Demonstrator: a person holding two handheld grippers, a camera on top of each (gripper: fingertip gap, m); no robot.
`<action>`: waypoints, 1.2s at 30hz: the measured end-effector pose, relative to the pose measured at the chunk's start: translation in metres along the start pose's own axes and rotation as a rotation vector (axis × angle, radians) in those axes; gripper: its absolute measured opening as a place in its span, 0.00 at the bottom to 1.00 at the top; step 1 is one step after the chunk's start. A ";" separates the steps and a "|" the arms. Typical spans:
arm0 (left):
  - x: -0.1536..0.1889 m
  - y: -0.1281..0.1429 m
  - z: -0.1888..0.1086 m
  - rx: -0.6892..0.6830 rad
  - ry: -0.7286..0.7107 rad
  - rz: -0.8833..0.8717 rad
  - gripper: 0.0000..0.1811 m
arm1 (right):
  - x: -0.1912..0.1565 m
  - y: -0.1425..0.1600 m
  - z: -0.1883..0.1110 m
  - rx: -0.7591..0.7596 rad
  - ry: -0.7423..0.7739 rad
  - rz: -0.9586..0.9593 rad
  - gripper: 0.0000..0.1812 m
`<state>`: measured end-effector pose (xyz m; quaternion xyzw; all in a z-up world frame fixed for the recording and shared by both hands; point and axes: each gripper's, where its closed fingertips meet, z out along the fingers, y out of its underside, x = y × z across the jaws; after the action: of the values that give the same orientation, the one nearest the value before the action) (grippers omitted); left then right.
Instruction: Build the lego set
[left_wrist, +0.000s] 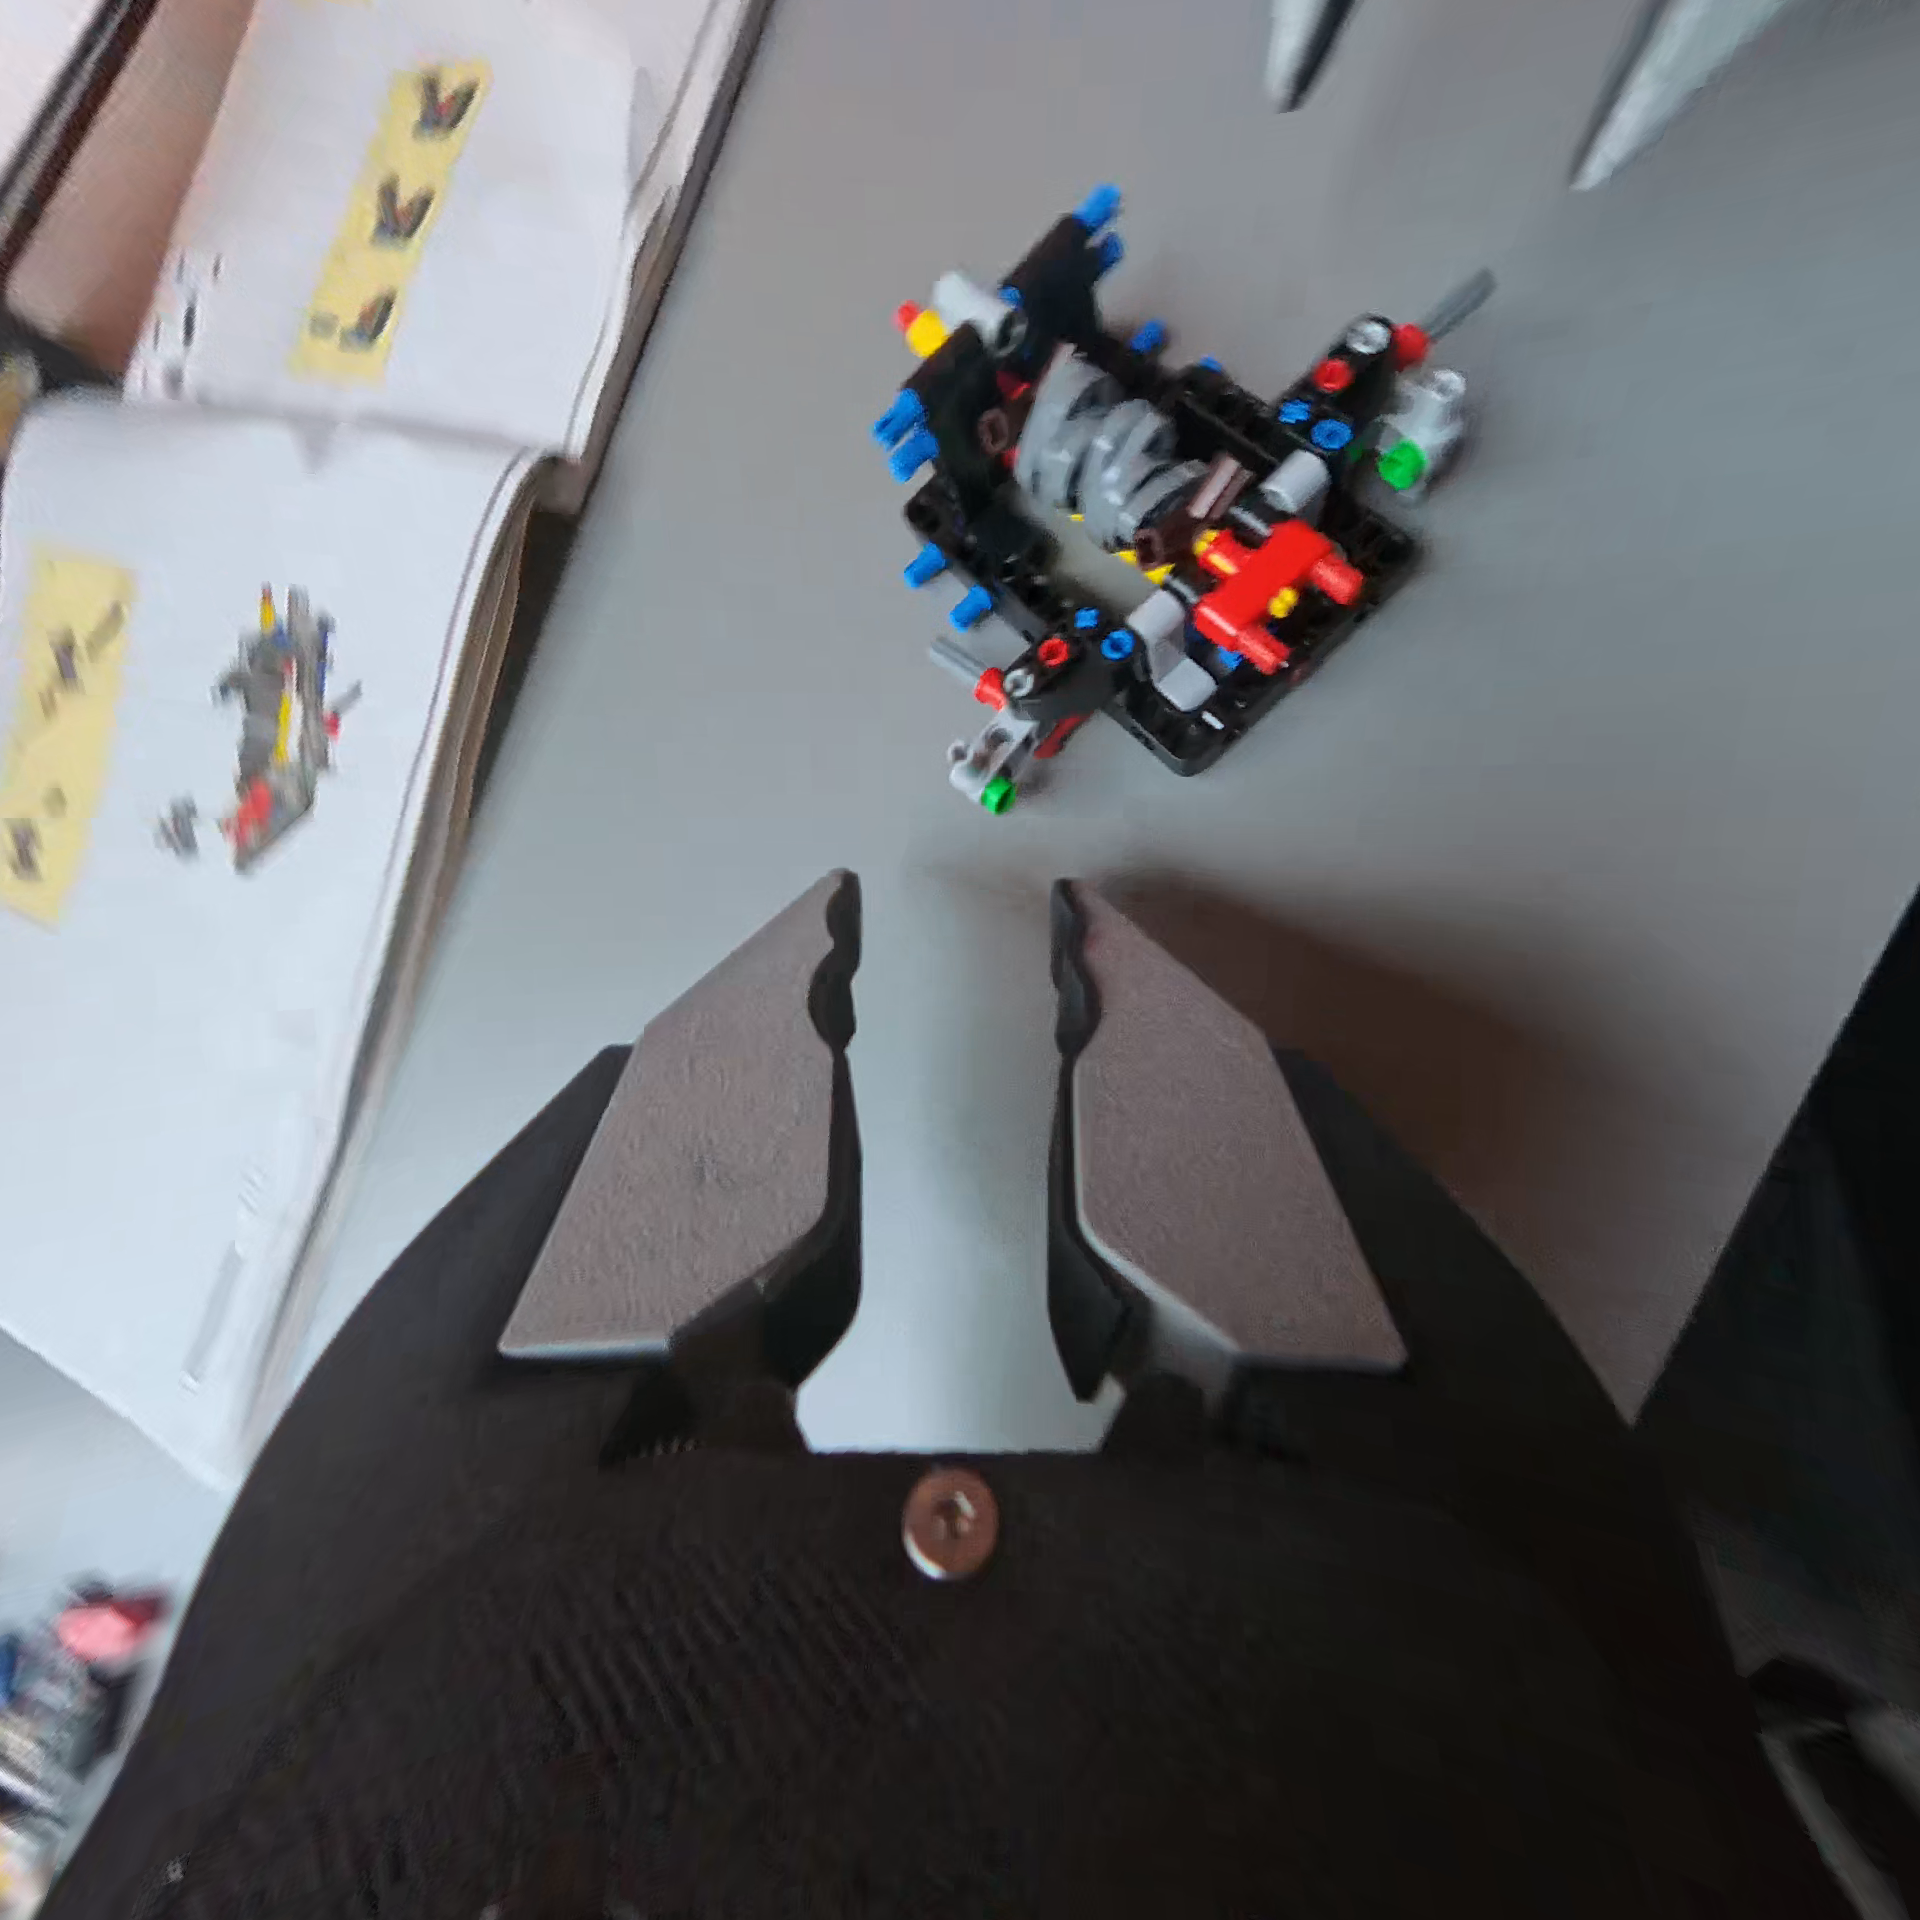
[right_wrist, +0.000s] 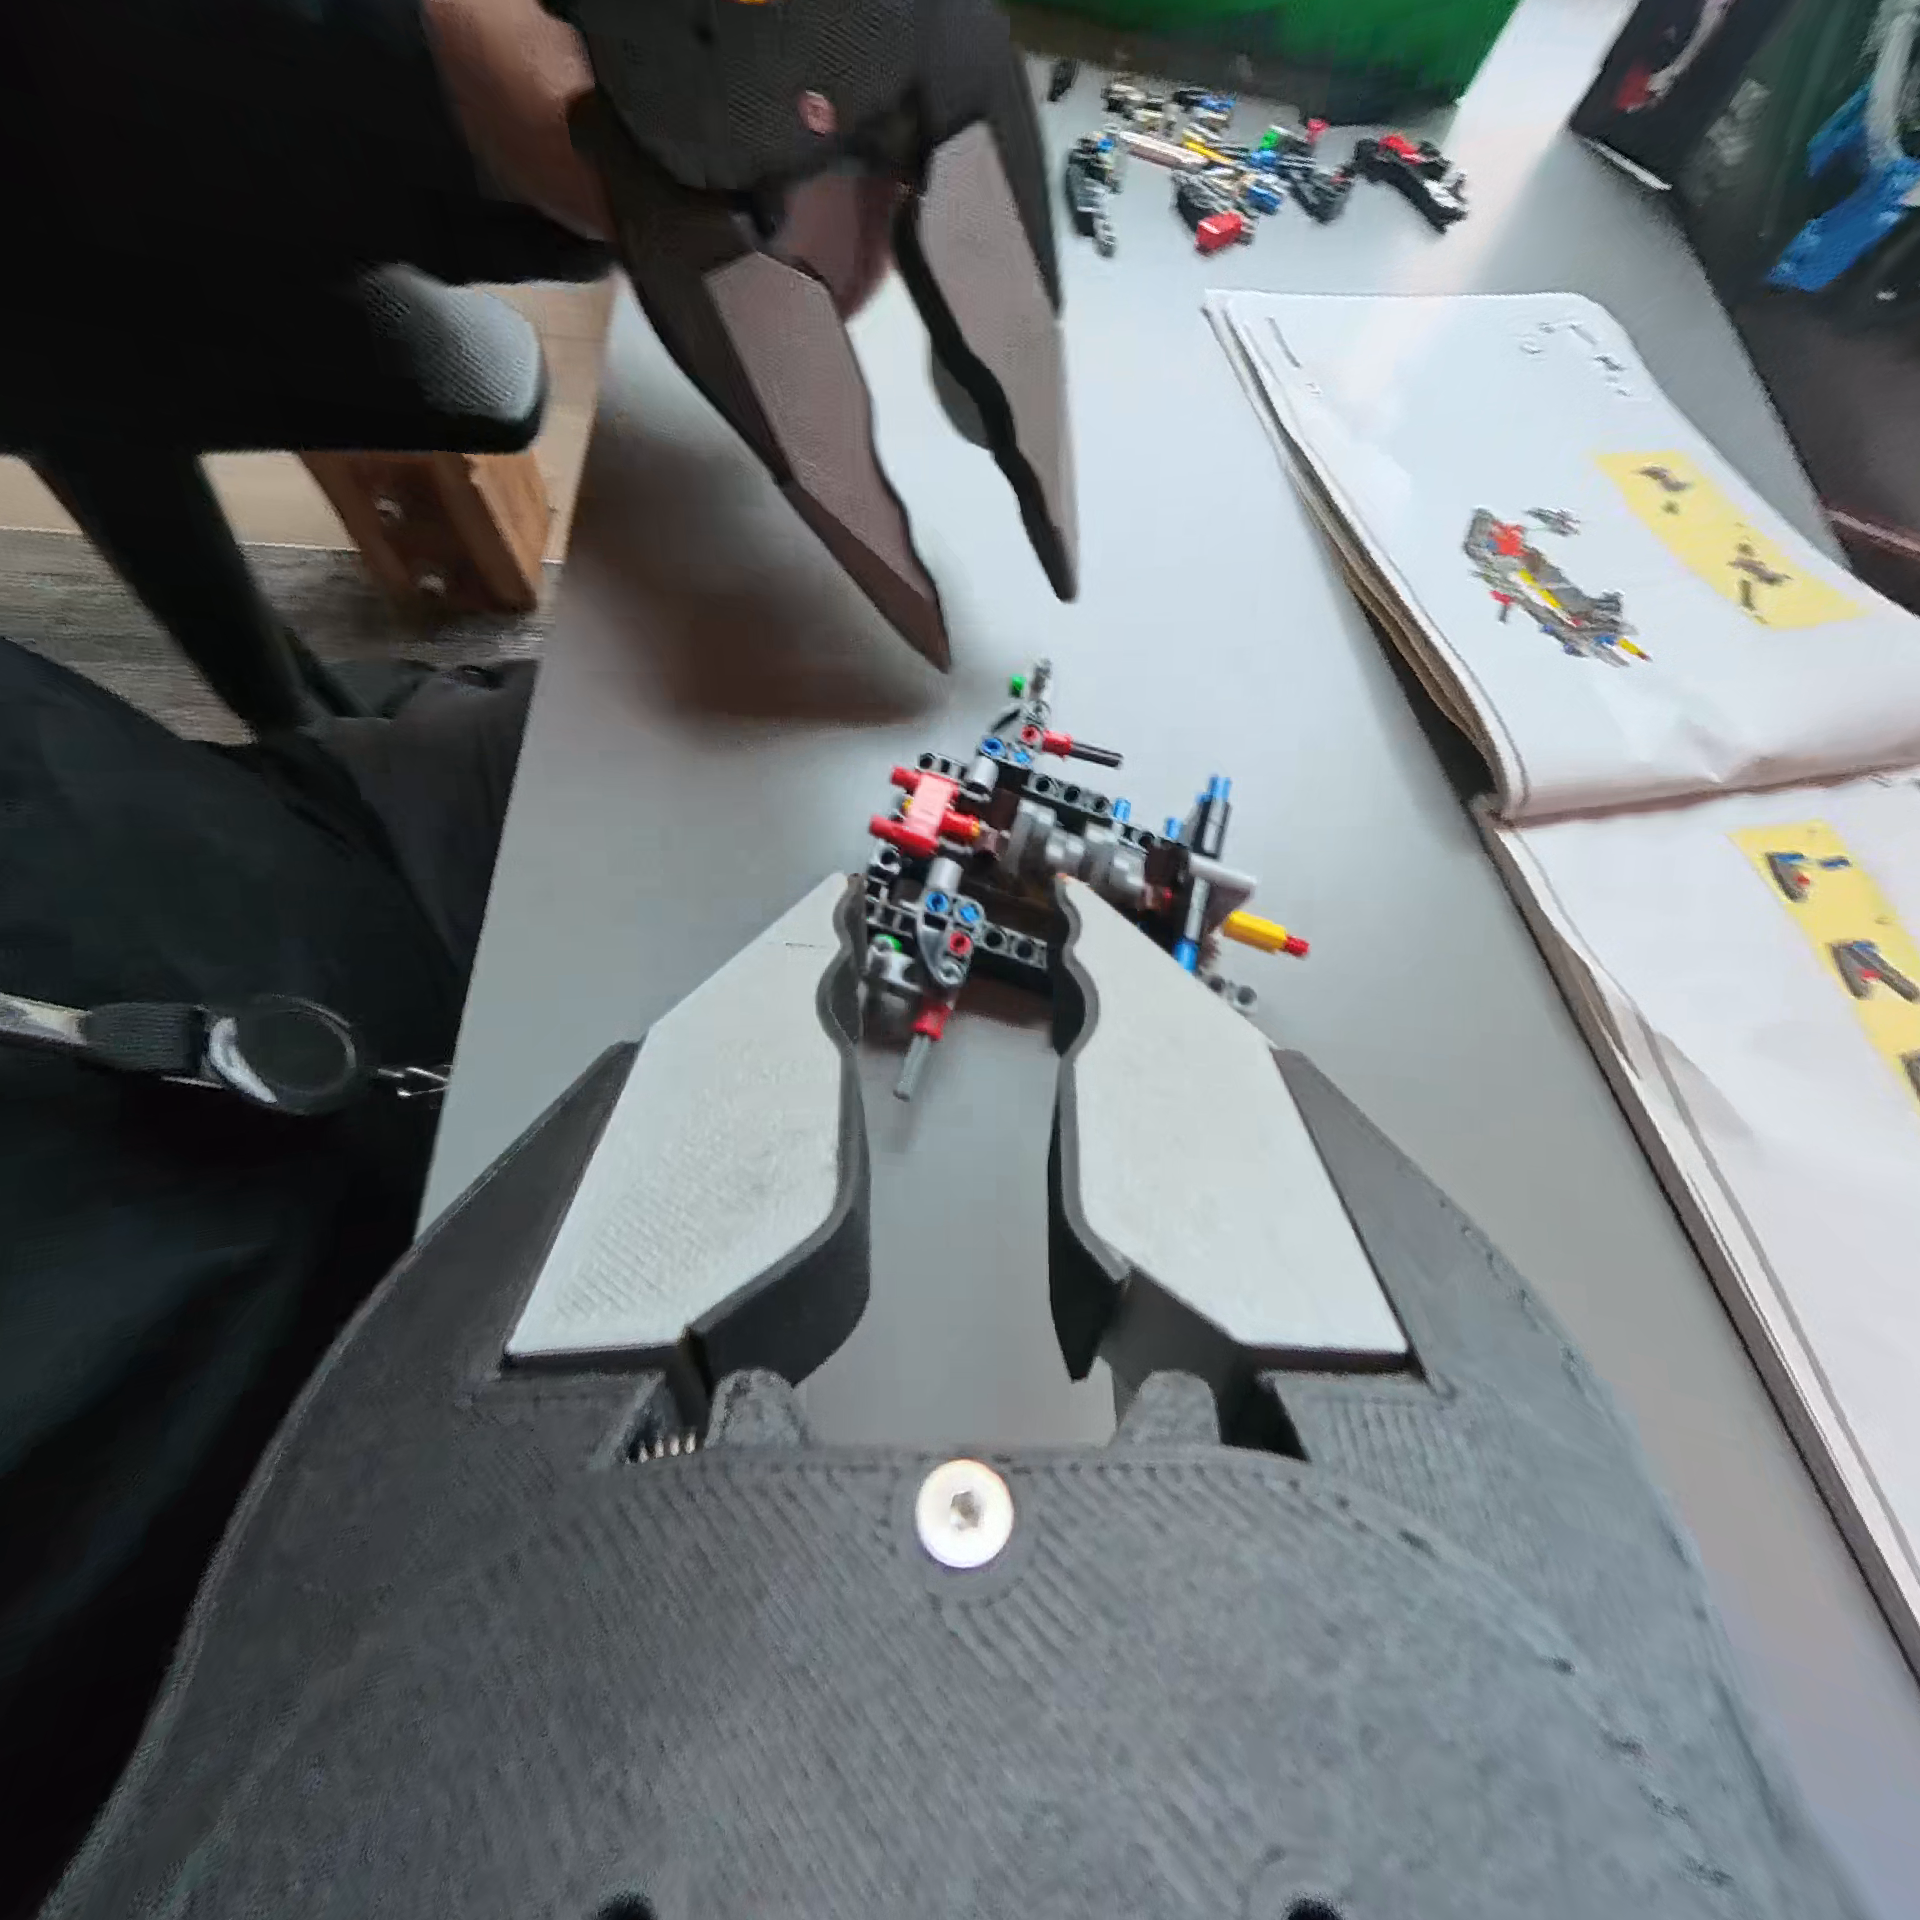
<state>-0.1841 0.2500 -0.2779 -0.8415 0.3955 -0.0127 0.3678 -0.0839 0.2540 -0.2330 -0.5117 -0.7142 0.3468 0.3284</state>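
Note:
The partly built lego assembly (left_wrist: 1143, 499) is a black frame with grey gears, a red block and blue, red, yellow and green pins. It lies on the grey table (left_wrist: 707, 644). My left gripper (left_wrist: 956, 888) is open and empty, a short way in front of the assembly. In the right wrist view the assembly (right_wrist: 1039, 852) sits just beyond my right gripper (right_wrist: 956, 894), which is open, its tips framing the near end. I cannot tell if they touch it. The left gripper (right_wrist: 1003, 613) shows beyond the assembly, and the right gripper's tips (left_wrist: 1444, 135) show at the top of the left wrist view.
An open instruction booklet (left_wrist: 260, 727) lies beside the assembly and also shows in the right wrist view (right_wrist: 1558, 540). A pile of loose lego pieces (right_wrist: 1247, 156) lies at the far end of the table. A chair armrest (right_wrist: 436, 364) and a person's dark clothing are off the table's edge. There is about 12 cm between the tips of the two grippers.

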 end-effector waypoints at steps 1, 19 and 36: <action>0.000 -0.001 0.001 -0.004 0.030 0.095 0.16 | -0.003 -0.003 0.003 0.003 -0.036 -0.006 0.17; 0.030 -0.011 0.016 -0.016 0.239 -0.082 0.05 | -0.005 0.030 0.043 -0.125 -0.028 0.064 0.08; 0.056 -0.012 0.005 -0.002 -0.062 -0.336 0.05 | -0.005 0.025 0.048 -0.131 0.026 0.040 0.07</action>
<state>-0.1368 0.2204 -0.2891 -0.8961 0.2376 -0.0476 0.3718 -0.1095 0.2473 -0.2804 -0.5507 -0.7207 0.2993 0.2964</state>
